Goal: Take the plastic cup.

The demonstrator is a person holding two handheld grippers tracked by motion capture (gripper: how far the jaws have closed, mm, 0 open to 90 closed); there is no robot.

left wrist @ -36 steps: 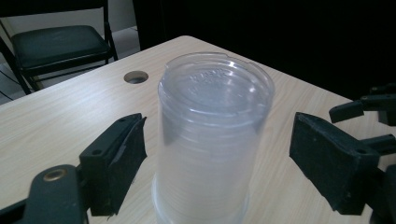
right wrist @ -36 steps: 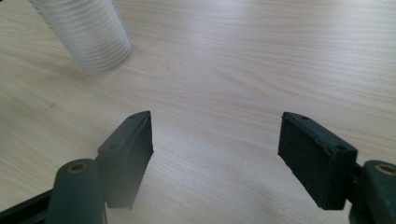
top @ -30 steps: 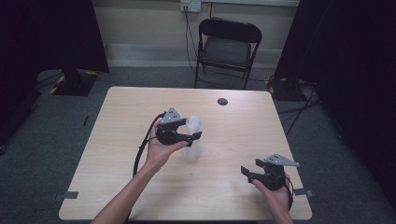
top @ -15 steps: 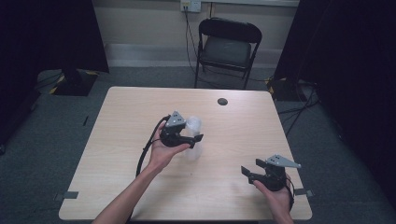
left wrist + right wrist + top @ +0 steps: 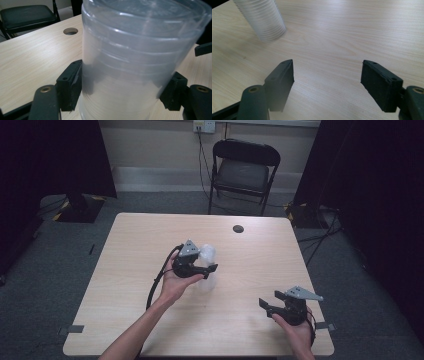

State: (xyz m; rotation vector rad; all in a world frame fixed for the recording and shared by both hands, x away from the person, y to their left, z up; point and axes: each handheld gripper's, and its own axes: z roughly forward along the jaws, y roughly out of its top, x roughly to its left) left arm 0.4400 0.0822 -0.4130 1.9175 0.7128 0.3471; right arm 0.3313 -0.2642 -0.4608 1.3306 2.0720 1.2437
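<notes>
A stack of clear plastic cups (image 5: 135, 62) is seen large in the middle of the left gripper view, standing on the table (image 5: 32, 57) and leaning a little to the right of the frame. Both black jaws are seen against its lower sides, one at the lower left and one at the lower right, their pads pressed on the plastic. The jaws of the left gripper (image 5: 204, 266) have just been closing, and the stack is now clamped between them.

In the high view the stack (image 5: 207, 255) is found near the middle of the frame, slightly left of centre, on the wooden table (image 5: 135, 250). The left gripper is held there by a hand (image 5: 175, 282) whose forearm comes in from the bottom left. A black cable is seen trailing from the gripper toward the lower left.

In the right gripper view the stack (image 5: 262, 21) is shown in the upper left corner, well apart from that gripper's jaws. The right gripper (image 5: 327, 77) is held wide open over bare wood, with nothing between its pads. In the high view the right gripper (image 5: 272, 302) lies at the lower right of the frame, near the table's edge.

A round hole (image 5: 238, 228) is seen in the table toward the upper middle, and a black folding chair (image 5: 245, 170) stands beyond the far edge, at the top centre.
</notes>
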